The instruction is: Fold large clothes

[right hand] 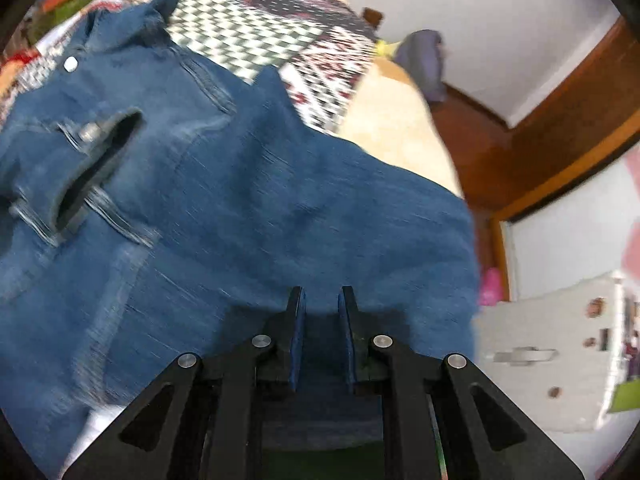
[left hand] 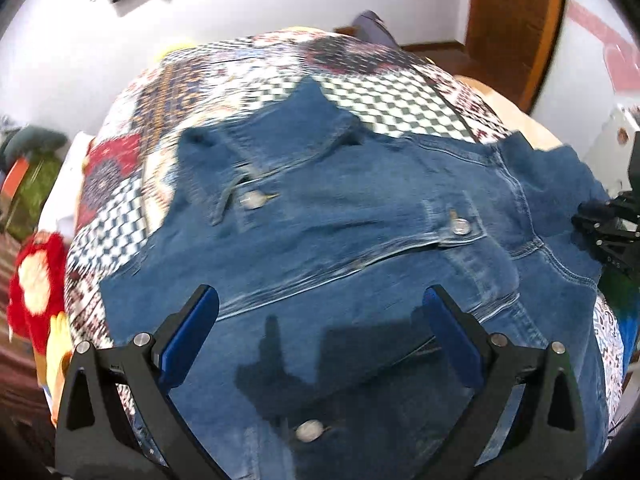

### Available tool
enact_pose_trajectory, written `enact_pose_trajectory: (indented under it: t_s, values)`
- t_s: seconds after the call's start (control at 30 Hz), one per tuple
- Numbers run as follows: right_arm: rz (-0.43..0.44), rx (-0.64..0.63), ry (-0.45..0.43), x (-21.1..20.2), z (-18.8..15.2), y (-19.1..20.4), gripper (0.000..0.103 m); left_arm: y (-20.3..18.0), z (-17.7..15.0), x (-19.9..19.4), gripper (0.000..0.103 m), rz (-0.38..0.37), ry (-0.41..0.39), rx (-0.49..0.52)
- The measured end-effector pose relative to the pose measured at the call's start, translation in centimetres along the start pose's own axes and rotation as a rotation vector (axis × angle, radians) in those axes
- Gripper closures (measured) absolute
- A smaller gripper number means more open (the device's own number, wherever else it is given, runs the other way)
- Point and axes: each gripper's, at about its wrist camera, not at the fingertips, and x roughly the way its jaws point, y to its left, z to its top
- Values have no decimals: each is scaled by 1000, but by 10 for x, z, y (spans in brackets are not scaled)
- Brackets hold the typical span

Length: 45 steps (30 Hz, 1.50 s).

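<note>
A blue denim jacket (left hand: 360, 232) lies front up on a patterned quilt (left hand: 248, 80), collar toward the far side, metal buttons showing. My left gripper (left hand: 320, 308) is wide open just above the jacket's lower front and holds nothing. My right gripper (right hand: 322, 300) has its jaws nearly closed on a fold of the jacket's (right hand: 280, 200) right sleeve or side edge, lifting the cloth. The right gripper also shows in the left wrist view (left hand: 600, 224) at the jacket's right edge.
The quilt (right hand: 280, 12) covers a bed. A red and yellow plush toy (left hand: 36, 288) lies at the left side. A wooden door frame (left hand: 520, 20) and brown floor (right hand: 480, 140) are on the right. A white box (right hand: 560, 352) stands at the right.
</note>
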Motion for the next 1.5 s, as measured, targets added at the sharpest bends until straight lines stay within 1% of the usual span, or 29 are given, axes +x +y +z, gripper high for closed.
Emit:
enact_pose_trajectory:
  t_s: [0.03,0.1,0.2,0.23,0.3,0.33,0.47,0.57,0.63,0.67,0.73,0.8,0.83,0.93,1.03,1.1,1.17,1.2,1.27,1.3,1.33,1.37,1.4,1.43,1.47,1.5]
  values:
    - [-20,1,2,0,-4,-3,91,-7,3,4,0,-6,4,14]
    - [-26,27,8,-1,-12,-15,91,-24,9,15,0,-17,17,41]
    - [15,78,8,-4,-25,-33,91,-43,18,36,0,-38,50,69]
    - [26,82,9,-6,-24,-42,91,-47,19,44,0,-42,70,73]
    - [28,84,8,-12,-33,-47,91,-57,20,62,0,-53,117,79]
    - [25,81,7,-14,-36,-48,91,-59,21,67,0,-59,124,79]
    - [-3,67,0,-22,-47,-53,91,-66,23,77,0,-70,137,67]
    - [-27,69,-3,-27,-53,-58,91,-69,22,78,0,-63,128,72]
    - [-14,101,-10,-31,-56,-66,91,-72,23,76,0,-51,119,86]
    - [5,133,-17,-33,-56,-72,91,-72,23,74,0,-45,113,93]
    - [78,246,-18,-36,-58,-92,91,-74,23,69,0,-32,90,107]
    - [227,419,-16,-40,-69,-123,91,-72,23,62,0,-35,65,107]
    - [318,523,-19,-38,-76,-141,91,-71,23,58,0,-42,51,104]
    - [562,827,-17,-20,-106,-184,91,-67,23,46,0,-60,18,91]
    - [709,1014,28,7,-129,-197,91,-66,21,37,0,-80,-2,77]
    - [770,1085,66,25,-139,-195,91,-65,19,35,0,-79,-4,78]
    - [775,1092,76,36,-137,-190,91,-66,17,37,0,-71,2,81]
    - [761,1075,79,38,-135,-188,90,-67,18,39,0,-71,8,82]
    - [701,1019,98,36,-131,-188,75,-67,16,42,0,-72,19,80]
    - [640,984,111,33,-130,-187,53,-67,15,43,0,-72,21,80]
    - [553,921,115,30,-127,-187,37,-67,15,43,0,-72,21,80]
    - [507,881,114,28,-127,-186,31,-67,15,43,0,-72,18,79]
    - [458,852,118,28,-126,-187,18,-67,14,42,0,-72,15,78]
    - [439,846,114,28,-127,-188,17,-67,14,42,0,-73,15,76]
    - [466,864,116,31,-131,-193,17,-66,14,42,0,-73,15,75]
    - [504,898,116,34,-134,-197,19,-66,13,42,0,-73,16,74]
